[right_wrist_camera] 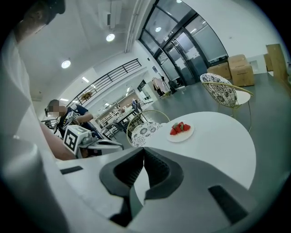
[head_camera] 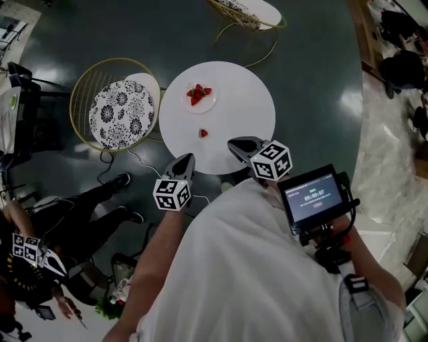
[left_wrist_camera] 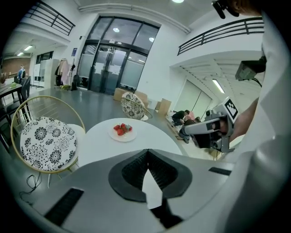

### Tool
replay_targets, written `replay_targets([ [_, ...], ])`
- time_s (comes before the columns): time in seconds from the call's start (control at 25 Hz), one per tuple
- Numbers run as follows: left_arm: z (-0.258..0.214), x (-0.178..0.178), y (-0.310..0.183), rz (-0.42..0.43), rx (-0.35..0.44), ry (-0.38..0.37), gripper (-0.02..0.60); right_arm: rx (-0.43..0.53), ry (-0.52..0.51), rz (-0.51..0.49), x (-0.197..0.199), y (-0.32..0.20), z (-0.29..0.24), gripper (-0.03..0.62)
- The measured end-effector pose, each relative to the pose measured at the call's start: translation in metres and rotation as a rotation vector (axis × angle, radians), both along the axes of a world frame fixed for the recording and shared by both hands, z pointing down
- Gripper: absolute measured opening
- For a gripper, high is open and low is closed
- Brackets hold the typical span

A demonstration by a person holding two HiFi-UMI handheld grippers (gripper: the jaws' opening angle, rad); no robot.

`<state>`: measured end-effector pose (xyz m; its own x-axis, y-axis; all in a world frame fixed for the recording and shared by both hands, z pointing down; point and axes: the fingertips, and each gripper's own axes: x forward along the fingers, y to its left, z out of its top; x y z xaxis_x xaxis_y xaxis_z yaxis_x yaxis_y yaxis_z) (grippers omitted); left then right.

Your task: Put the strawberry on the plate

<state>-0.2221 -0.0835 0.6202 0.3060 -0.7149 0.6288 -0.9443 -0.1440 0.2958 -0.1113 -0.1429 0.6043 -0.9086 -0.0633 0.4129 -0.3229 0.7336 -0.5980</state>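
Dark, glossy floor (head_camera: 314, 80) lies all round a small round white surface (head_camera: 241, 100), seen from steeply above. On it a single strawberry (head_camera: 203, 133) lies by itself: small, red, on bare white a little inside the near edge and left of centre. It is well short of the plate (head_camera: 200, 109), a pale, shallow dish toward the far side that already carries a cluster of red berries (head_camera: 198, 94). White top lies bare between strawberry and plate, and the right half of the surface is bare out to its rim. The left tongs (head_camera: 186, 158) hang at the near-left rim with their tips pressed together and nothing between them. The right tongs (head_camera: 233, 142) reach in over the near rim, right of the strawberry and clear of it; their tips also meet on nothing. Neither gripper view shows the lone strawberry, only the plate and its berries beyond the tongs. A wire chair (head_camera: 120, 113) with a black-and-white flowered cushion stands against the surface's left edge, and a second chair (head_camera: 247, 13) stands off beyond the far edge. Open floor runs along the right side. A seated person (head_camera: 80, 214) is at the lower left, apart from the surface.
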Motion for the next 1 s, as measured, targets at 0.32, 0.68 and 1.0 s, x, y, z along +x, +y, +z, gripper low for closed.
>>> replay_targets([
  [0.32,0.018,0.004,-0.026,0.028,-0.053,-0.013,0.008,-0.013,0.049,0.013,0.014,-0.014,0.000,0.008],
  [0.68,0.052,0.020,-0.029,0.138,-0.160,-0.029,0.008,-0.031,0.063,0.025,0.017,-0.013,0.003,0.008],
  [1.0,0.076,0.025,-0.035,0.231,-0.224,-0.103,0.009,-0.045,0.074,0.066,0.027,-0.018,0.010,0.008],
])
